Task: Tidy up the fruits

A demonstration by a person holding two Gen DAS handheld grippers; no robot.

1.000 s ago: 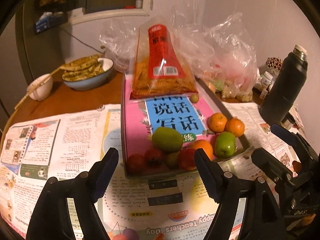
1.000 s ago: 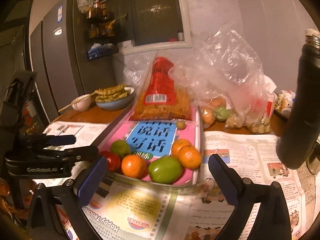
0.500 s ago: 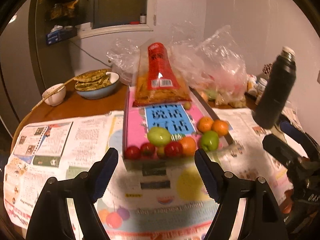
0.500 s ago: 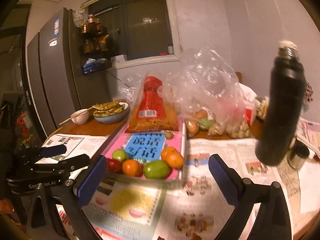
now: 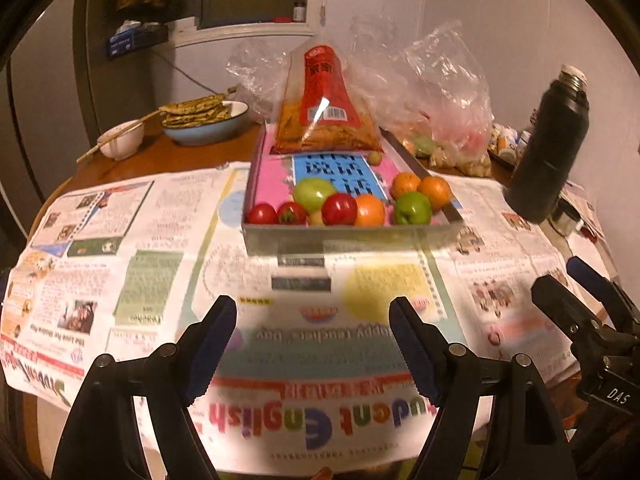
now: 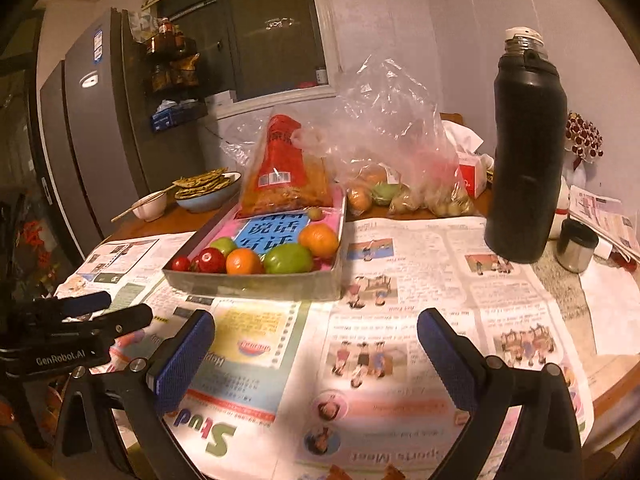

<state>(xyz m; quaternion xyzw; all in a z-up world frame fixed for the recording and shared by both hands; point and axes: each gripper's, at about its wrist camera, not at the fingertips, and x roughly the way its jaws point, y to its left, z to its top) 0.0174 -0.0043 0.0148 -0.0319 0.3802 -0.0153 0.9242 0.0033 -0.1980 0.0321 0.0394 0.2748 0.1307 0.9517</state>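
Observation:
A grey metal tray point(image 5: 348, 236) point(image 6: 256, 282) with a pink liner sits mid-table on newspaper. At its near end lie red tomatoes point(image 5: 339, 209) point(image 6: 211, 260), oranges point(image 5: 370, 211) point(image 6: 244, 261) and green fruits point(image 5: 412, 208) point(image 6: 288, 259). A red-labelled snack bag point(image 5: 326, 108) point(image 6: 286, 168) leans on the tray's far end. My left gripper point(image 5: 312, 344) is open and empty over the newspaper, well short of the tray. My right gripper point(image 6: 316, 356) is open and empty too, near the table's front edge. Its dark body shows at the right of the left wrist view.
A tall black flask point(image 5: 550, 148) point(image 6: 524, 152) stands right of the tray, a small steel cup point(image 6: 576, 245) beside it. Clear plastic bags point(image 6: 400, 152) of produce sit behind. A blue bowl of flatbread point(image 5: 204, 120) and a white bowl with chopsticks point(image 5: 120, 142) stand back left.
Both grippers have drawn back from the tray toward the table's front edge, so the tray and fruits look smaller and farther. Both stay open and empty.

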